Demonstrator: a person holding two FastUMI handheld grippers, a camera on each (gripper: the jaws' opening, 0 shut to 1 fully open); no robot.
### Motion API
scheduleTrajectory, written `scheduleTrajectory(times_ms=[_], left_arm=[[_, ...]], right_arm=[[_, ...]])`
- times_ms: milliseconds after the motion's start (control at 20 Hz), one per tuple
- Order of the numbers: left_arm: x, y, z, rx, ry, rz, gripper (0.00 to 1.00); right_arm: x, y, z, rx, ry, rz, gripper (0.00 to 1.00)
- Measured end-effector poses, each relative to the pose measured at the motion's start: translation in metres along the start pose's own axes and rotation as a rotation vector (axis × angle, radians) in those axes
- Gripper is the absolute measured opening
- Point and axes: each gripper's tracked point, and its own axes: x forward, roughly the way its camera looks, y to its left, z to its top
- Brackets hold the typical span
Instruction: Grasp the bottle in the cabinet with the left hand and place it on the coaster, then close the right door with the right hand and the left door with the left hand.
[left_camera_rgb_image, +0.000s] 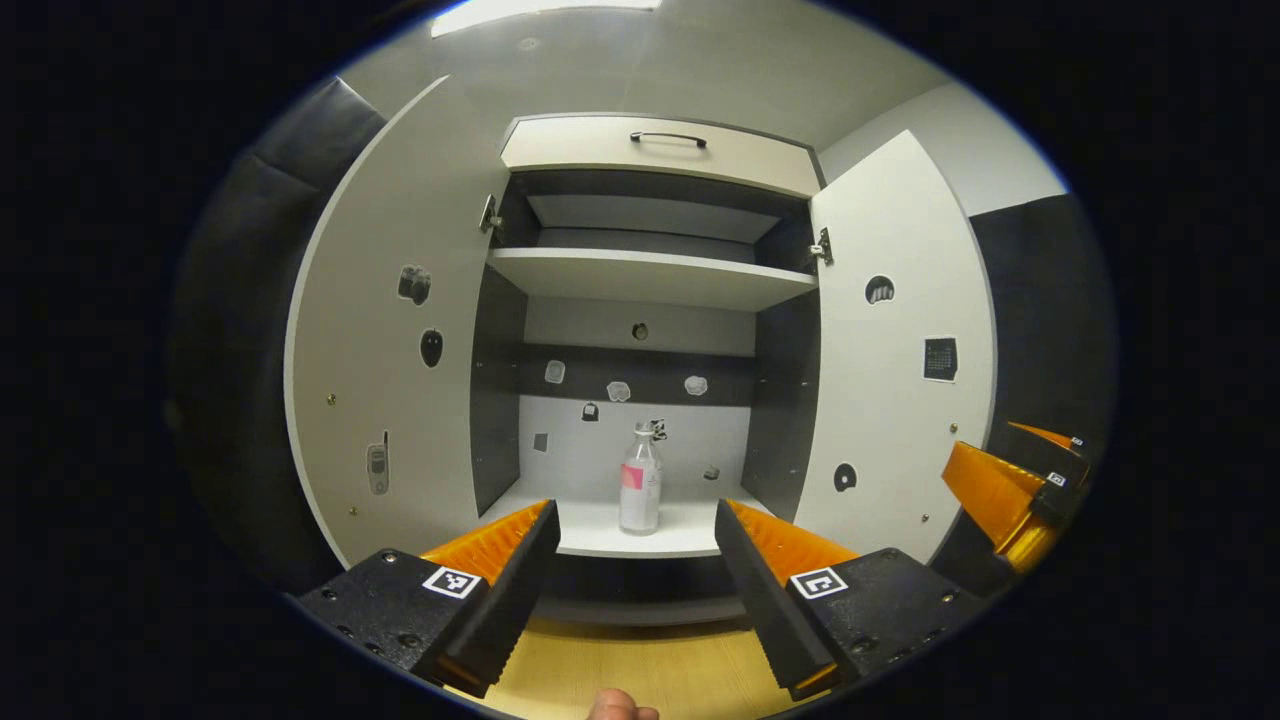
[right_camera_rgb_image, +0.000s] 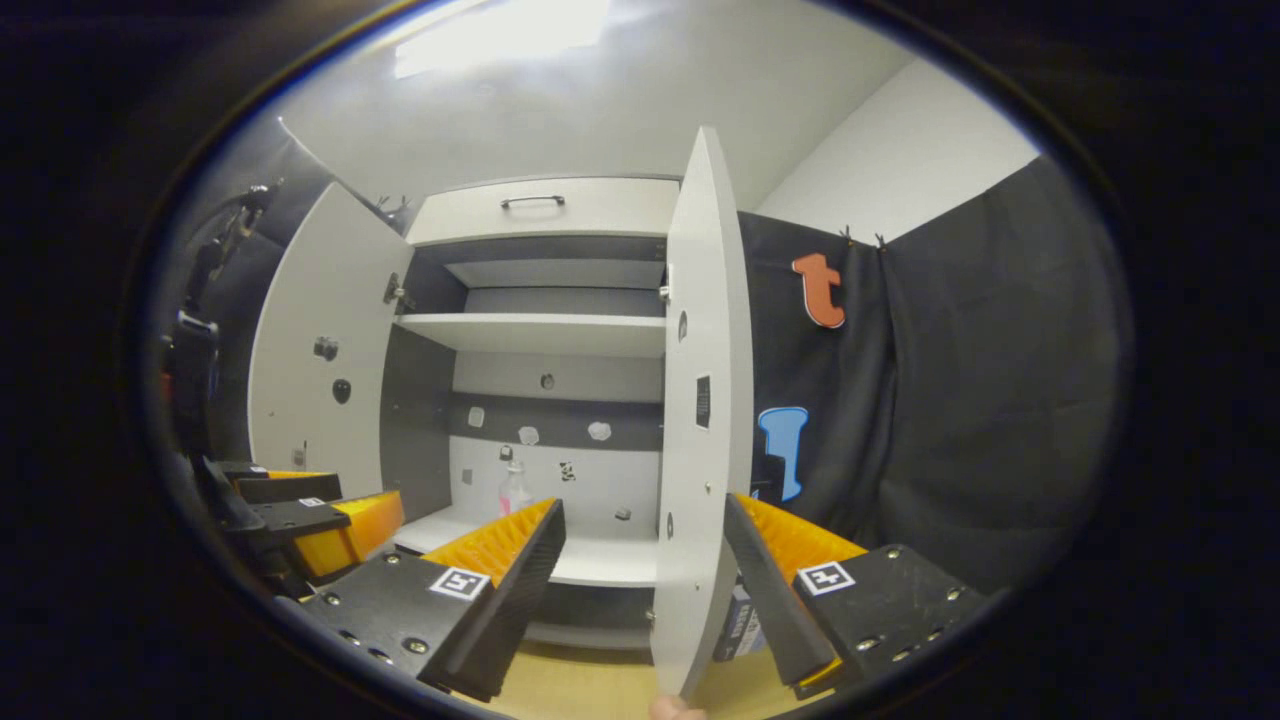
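The bottle stands upright on the lower shelf of the cabinet, near the middle and close to the front edge, with a clear body, a pink label and nothing touching it. In the right gripper view the same bottle is seen partly behind a finger. The 2 doors are both open: the left door is swung wide, and the right door also stands out from the cabinet. The left hand-held gripper is in front of the shelf with its fingers spread apart – the bottle appears between them but farther back, not touched. The right hand-held gripper has its fingers apart too, and the edge of the right door stands between them; I cannot tell if a finger touches it. Below is a wooden tabletop.
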Motion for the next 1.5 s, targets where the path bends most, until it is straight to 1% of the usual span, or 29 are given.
scheduleTrajectory(times_ms=[200, 250, 300, 350, 500, 550, 650, 700, 750, 800, 850, 950, 1000, 1100, 1200, 1250, 1300, 1400, 1500], left_arm=[[0.048, 0.007, 0.005, -0.017, -0.023, -0.022, 0.96], [0.064, 0.009, 0.004, -0.020, -0.024, -0.024, 0.96], [0.080, 0.011, 0.004, -0.019, -0.024, -0.028, 0.96], [0.097, 0.012, 0.002, -0.013, -0.021, -0.035, 0.96], [0.147, 0.008, -0.011, 0.010, 0.015, -0.071, 0.96], [0.162, 0.005, -0.017, 0.015, 0.031, -0.088, 0.96], [0.190, -0.001, -0.029, 0.031, 0.062, -0.109, 0.96], [0.204, -0.003, -0.032, 0.042, 0.068, -0.111, 0.96], [0.215, -0.004, -0.036, 0.052, 0.071, -0.109, 0.96], [0.226, -0.004, -0.040, 0.063, 0.076, -0.106, 0.96], [0.236, -0.004, -0.044, 0.072, 0.081, -0.101, 0.96], [0.256, -0.004, -0.052, 0.080, 0.092, -0.096, 0.96], [0.265, -0.004, -0.056, 0.084, 0.101, -0.097, 0.96], [0.283, -0.004, -0.064, 0.090, 0.114, -0.091, 0.97], [0.299, -0.001, -0.072, 0.099, 0.128, -0.078, 0.97], [0.307, -0.001, -0.077, 0.102, 0.136, -0.074, 0.96], [0.311, -0.001, -0.083, 0.105, 0.155, -0.072, 0.96], [0.319, 0.001, -0.092, 0.108, 0.181, -0.061, 0.97], [0.325, -0.006, -0.093, 0.096, 0.178, -0.078, 0.96]], right_arm=[[-0.004, -0.005, 0.000, -0.006, 0.003, -0.016, 0.96], [-0.006, -0.010, 0.001, -0.007, 0.003, -0.030, 0.94], [-0.009, -0.015, 0.003, -0.009, -0.002, -0.048, 0.96], [-0.012, -0.022, 0.006, -0.015, -0.009, -0.071, 0.96], [-0.025, -0.046, 0.010, -0.042, -0.019, -0.158, 0.96], [-0.028, -0.054, 0.010, -0.051, -0.020, -0.192, 0.94], [-0.038, -0.074, 0.011, -0.066, -0.019, -0.264, 0.94], [-0.043, -0.084, 0.011, -0.074, -0.018, -0.302, 0.96], [-0.049, -0.093, 0.010, -0.081, -0.014, -0.340, 0.96], [-0.054, -0.102, 0.009, -0.086, -0.011, -0.376, 0.94], [-0.060, -0.109, 0.009, -0.090, -0.011, -0.411, 0.96], [-0.071, -0.123, 0.009, -0.092, -0.009, -0.479, 0.96], [-0.077, -0.127, 0.008, -0.090, -0.006, -0.508, 0.94], [-0.083, -0.133, 0.005, -0.089, 0.003, -0.550, 0.94], [-0.088, -0.136, 0.003, -0.097, 0.015, -0.576, 0.94], [-0.088, -0.136, 0.002, -0.103, 0.021, -0.583, 0.96], [-0.088, -0.136, 0.001, -0.108, 0.027, -0.585, 0.94], [-0.086, -0.135, -0.002, -0.114, 0.038, -0.579, 0.94], [-0.084, -0.135, -0.004, -0.115, 0.047, -0.566, 0.94]])
